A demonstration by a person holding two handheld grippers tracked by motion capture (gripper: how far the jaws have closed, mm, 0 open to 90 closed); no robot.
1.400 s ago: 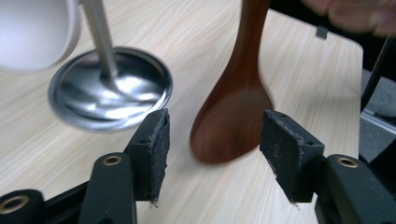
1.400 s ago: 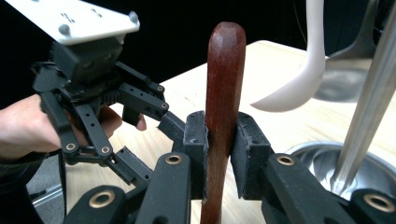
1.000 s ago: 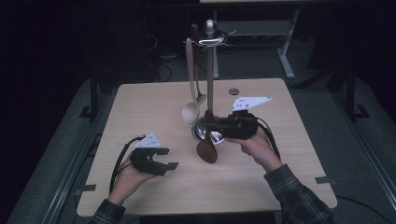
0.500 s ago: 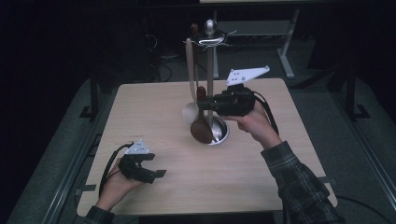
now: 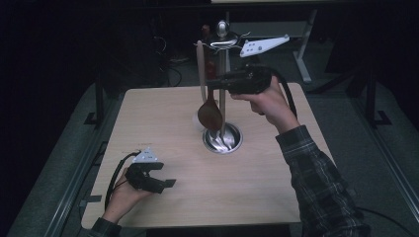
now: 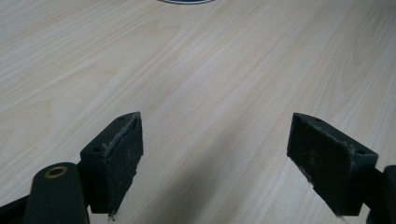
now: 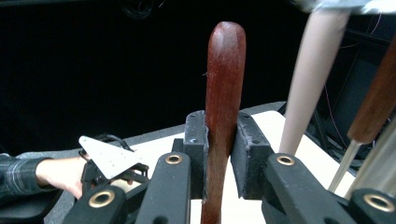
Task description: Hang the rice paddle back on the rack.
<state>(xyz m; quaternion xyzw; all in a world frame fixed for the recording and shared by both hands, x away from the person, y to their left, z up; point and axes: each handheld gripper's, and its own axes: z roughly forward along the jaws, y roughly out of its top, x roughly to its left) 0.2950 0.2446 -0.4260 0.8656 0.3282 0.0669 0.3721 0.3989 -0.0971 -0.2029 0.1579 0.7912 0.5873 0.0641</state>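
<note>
Right gripper [image 7: 219, 154] pinched dark brown wooden spoon [image 5: 210, 112] by handle, bowl hanging at 12 o'clock over round steel stand base [image 5: 223, 139]. Stiff, light, smooth: grip mid-handle. Left gripper [image 6: 215, 158] spread, empty.

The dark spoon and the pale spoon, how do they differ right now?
The dark spoon is reddish brown; the pale spoon is light beige. The dark spoon is clamped by its handle in the right gripper, lifted beside the rack; the pale spoon hangs from the rack's top, no gripper on it. Both are wooden and upright, bowl down.
</note>
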